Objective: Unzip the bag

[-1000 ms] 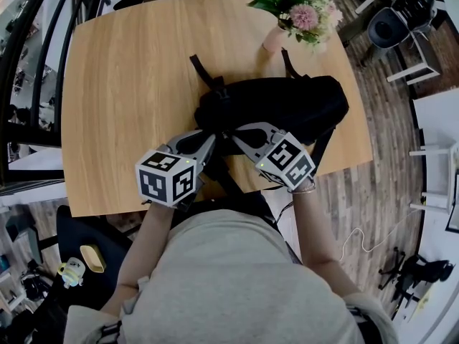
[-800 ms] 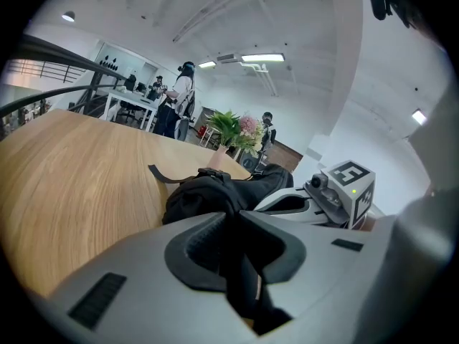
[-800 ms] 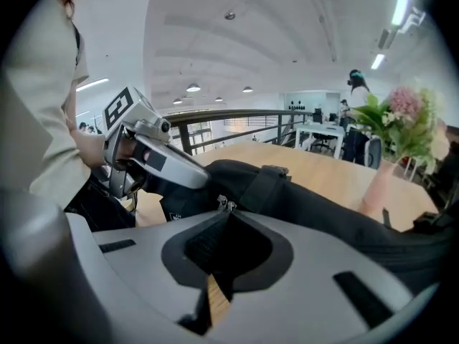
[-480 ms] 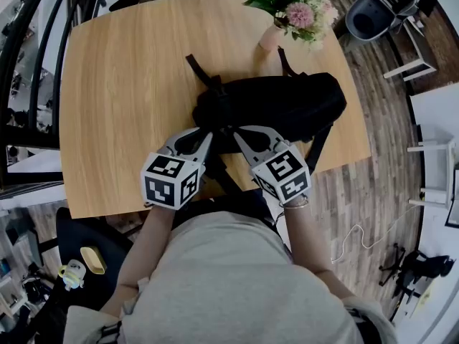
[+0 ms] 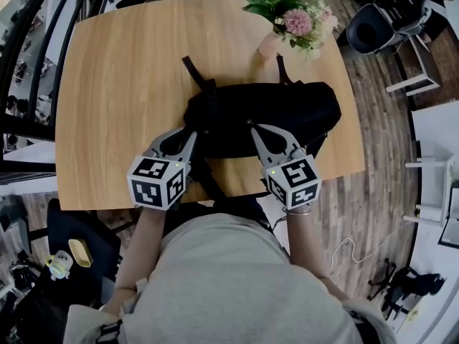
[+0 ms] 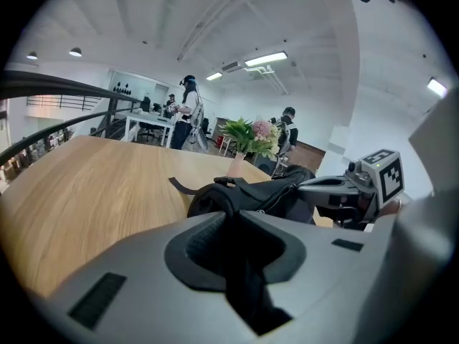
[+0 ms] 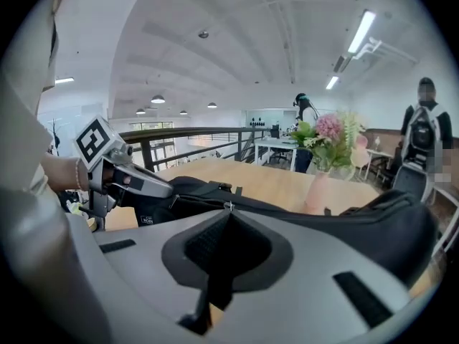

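Nearest the person's grey-shirted torso, both marker cubes sit over the near edge of the wooden tabletop (image 5: 122,84), one in each hand. The left tongs (image 5: 189,132) are narrowed onto a fold of black fabric at the left end of the black backpack (image 5: 265,117). In the left gripper view, that dark cloth fills the gap between the jaws. The right tongs (image 5: 254,128) reach the backpack's near side, further to the right. Their jaws are almost together, pinching the small metal zipper pull (image 7: 228,207) at their tips.

The backpack lies on its side across the middle of the tabletop, lengthwise from left to right. One strap (image 5: 208,181) hangs over the near edge between the two grippers, and another strap (image 5: 192,69) lies flat on the wood behind the backpack's left end.

Just beyond the backpack, near the far edge, stands a pale pink vase (image 5: 271,43) of pink flowers (image 5: 295,18) and green leaves.
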`<move>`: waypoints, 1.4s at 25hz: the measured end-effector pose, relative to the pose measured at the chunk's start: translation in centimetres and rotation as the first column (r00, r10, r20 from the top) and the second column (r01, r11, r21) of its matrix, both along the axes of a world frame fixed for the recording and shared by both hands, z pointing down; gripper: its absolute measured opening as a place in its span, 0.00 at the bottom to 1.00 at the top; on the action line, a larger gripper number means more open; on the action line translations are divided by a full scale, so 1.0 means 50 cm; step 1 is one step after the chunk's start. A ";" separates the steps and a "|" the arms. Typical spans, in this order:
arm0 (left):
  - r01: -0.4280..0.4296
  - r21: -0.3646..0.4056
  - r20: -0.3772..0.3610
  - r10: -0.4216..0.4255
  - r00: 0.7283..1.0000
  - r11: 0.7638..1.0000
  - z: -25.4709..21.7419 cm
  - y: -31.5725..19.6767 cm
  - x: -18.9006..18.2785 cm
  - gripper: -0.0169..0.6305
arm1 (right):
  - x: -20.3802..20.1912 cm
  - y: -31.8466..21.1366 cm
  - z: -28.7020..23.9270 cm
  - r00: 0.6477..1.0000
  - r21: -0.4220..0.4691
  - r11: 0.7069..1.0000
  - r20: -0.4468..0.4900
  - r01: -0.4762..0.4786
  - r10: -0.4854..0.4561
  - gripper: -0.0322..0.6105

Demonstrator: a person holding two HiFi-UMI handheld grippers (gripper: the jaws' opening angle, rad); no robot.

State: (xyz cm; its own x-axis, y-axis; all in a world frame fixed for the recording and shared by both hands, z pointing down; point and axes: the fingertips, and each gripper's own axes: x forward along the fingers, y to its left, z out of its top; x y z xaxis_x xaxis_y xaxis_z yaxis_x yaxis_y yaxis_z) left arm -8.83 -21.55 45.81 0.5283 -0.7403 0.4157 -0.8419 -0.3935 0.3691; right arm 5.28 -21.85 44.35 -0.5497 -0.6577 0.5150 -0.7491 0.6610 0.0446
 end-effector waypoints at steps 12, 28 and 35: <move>0.220 0.015 0.048 -0.220 0.974 0.975 -0.008 -0.001 -0.004 0.14 | 0.113 -0.035 -0.041 0.998 0.022 0.998 0.023 0.054 -0.054 0.06; -0.038 0.344 0.396 -0.108 0.912 0.938 -0.172 -0.011 0.161 0.41 | 0.139 -0.038 -0.068 0.987 0.029 0.997 0.140 0.075 -0.078 0.06; -0.304 0.243 0.559 0.123 0.820 0.921 -0.134 -0.039 0.322 0.41 | 0.141 -0.027 -0.074 0.984 0.058 0.994 0.148 0.088 -0.096 0.06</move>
State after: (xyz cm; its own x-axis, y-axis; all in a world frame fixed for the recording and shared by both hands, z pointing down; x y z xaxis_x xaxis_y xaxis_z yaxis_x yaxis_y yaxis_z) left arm 7.26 -23.51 39.12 0.4571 -0.7703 0.4446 -0.7498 -0.6026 -0.2733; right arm 12.33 -23.20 40.66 -0.6779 -0.6240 0.3886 -0.6859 0.7271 -0.0289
